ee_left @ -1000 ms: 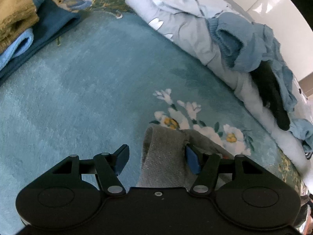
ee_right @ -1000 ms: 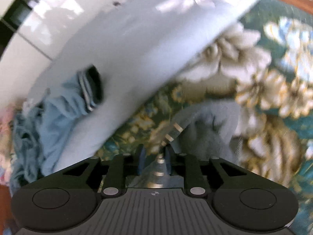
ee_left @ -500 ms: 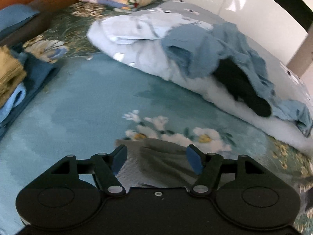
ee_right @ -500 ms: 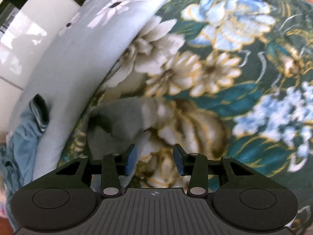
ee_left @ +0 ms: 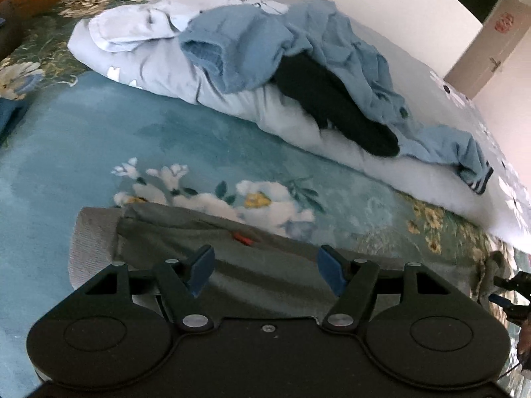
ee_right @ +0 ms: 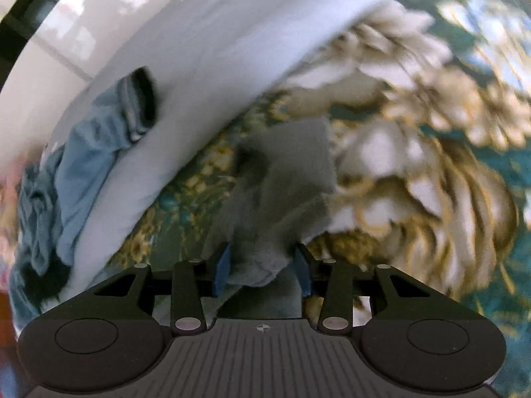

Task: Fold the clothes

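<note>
Left wrist view: left gripper (ee_left: 265, 271) stands wide and empty just above the grey garment (ee_left: 252, 265) laid flat beneath it, while the right gripper (ee_right: 262, 270), partly open, straddles a bunched end; each should pinch one layer squarely before folding.

L gripper (ee_left: 265, 270) & R gripper (ee_right: 262, 270): fingers apart.
</note>
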{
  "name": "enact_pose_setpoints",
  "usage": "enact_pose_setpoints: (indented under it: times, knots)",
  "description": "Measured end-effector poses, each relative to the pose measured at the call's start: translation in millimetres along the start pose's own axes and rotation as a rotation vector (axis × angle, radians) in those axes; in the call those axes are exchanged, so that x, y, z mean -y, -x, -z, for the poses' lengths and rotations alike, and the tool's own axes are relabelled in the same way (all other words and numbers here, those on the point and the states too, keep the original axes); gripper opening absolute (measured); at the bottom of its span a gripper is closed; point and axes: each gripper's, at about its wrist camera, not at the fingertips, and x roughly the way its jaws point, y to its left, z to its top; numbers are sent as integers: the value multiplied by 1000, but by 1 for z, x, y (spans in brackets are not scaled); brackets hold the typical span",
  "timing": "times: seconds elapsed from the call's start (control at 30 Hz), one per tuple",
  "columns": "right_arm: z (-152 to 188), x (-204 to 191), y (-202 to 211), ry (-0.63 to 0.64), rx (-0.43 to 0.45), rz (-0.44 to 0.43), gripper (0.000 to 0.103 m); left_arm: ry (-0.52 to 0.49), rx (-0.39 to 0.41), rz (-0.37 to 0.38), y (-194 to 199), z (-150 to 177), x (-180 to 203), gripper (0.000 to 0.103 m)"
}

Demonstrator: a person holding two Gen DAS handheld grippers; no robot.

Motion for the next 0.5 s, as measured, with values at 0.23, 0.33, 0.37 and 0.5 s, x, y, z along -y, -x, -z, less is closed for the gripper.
enact_pose_setpoints:
  times: [0.23, 0.33, 0.37, 0.5]
  knots:
    - [-3, 31, -3, -241, 48, -73, 40, 89, -25, -2, -1, 10, -16, 67]
    - [-6, 31, -7, -300, 76, -98, 40, 101, -28, -9, 0, 12, -19, 67]
    - [-7, 31, -7, -309, 89, -105, 40, 102, -29, -10, 0, 13, -20, 67]
    - [-11, 28, -7, -312, 112, -101, 27, 105, -34, -10, 0, 15, -21, 67]
